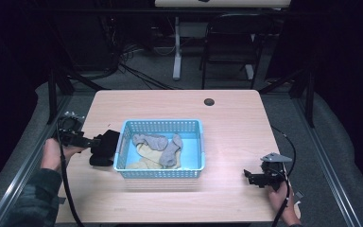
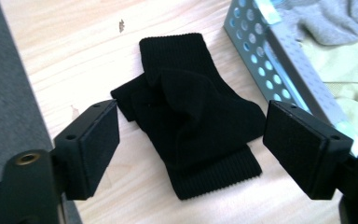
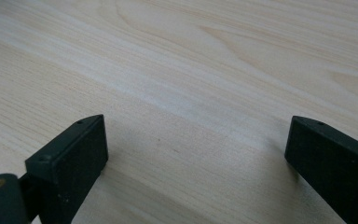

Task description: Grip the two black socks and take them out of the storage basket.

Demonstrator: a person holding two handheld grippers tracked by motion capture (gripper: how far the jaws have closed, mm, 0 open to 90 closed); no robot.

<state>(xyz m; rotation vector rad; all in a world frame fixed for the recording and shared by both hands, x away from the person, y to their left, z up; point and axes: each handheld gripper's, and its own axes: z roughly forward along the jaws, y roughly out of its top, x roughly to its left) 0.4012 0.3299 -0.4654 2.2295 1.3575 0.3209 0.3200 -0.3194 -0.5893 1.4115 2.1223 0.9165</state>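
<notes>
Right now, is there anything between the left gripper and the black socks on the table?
Nothing visible is in the way. The left gripper has open jaws on both sides of the black socks, which lie on the table beside the blue basket.

You have a plain black sock (image 2: 196,121) with a ribbed knit at its cuffs, lying on a pale wood-grain table (image 1: 236,123) marked by one dark round spot (image 1: 209,101). Your basket (image 1: 160,126) is light blue, its walls patterned with rows of small round holes. Inside it you see grey socks (image 1: 163,144) and pale yellow socks (image 1: 146,158). Your left gripper (image 2: 191,140) and right gripper (image 1: 251,176) are black, with matte black pads (image 2: 303,140); the right one carries a grey plate (image 1: 276,157). Your sleeve (image 1: 33,198) looks dark grey-green.
</notes>
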